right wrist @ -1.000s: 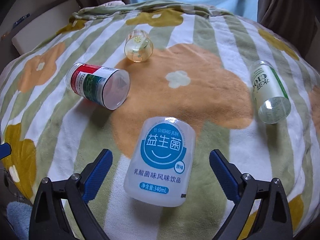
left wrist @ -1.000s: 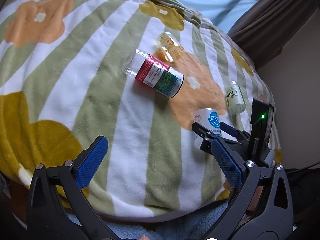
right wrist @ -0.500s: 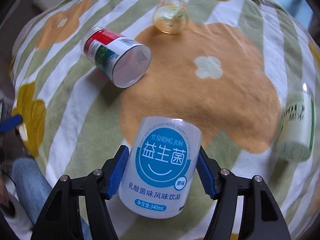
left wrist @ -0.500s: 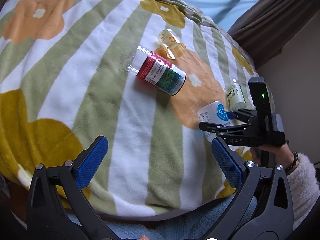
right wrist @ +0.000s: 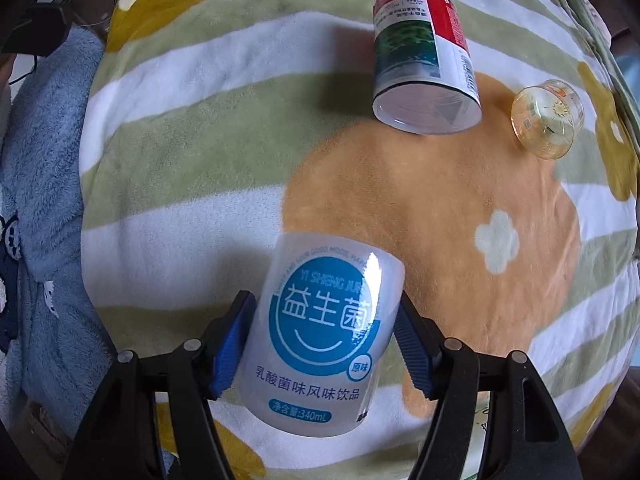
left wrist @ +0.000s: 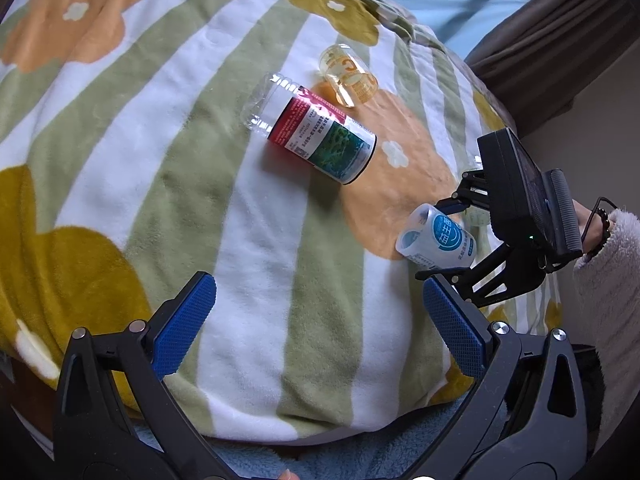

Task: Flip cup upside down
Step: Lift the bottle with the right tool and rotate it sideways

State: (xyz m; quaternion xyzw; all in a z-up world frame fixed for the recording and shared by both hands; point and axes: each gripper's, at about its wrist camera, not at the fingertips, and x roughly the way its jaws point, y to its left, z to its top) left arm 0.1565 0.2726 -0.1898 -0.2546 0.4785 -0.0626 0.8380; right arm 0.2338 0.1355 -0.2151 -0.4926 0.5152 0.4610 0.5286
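A white cup with a blue round label (right wrist: 326,332) is held between the blue pads of my right gripper (right wrist: 324,338), which is shut on its sides. In the left wrist view the same white cup (left wrist: 436,242) hangs tilted just above the blanket, its closed end toward the left, with the right gripper (left wrist: 452,240) behind it. My left gripper (left wrist: 316,320) stands open near the blanket's front edge, nothing between its fingers.
A red-and-green labelled clear cup (left wrist: 316,136) (right wrist: 424,56) and a small yellowish glass cup (left wrist: 348,76) (right wrist: 548,120) lie on their sides on the striped flower blanket (left wrist: 160,160). A sleeved hand (left wrist: 600,240) holds the right gripper. Curtains (left wrist: 552,28) hang at the back right.
The right gripper went from open around the white cup to shut on it, then lifted and swung it leftward. A green-labelled cup at the right left its view. The left gripper stayed put.
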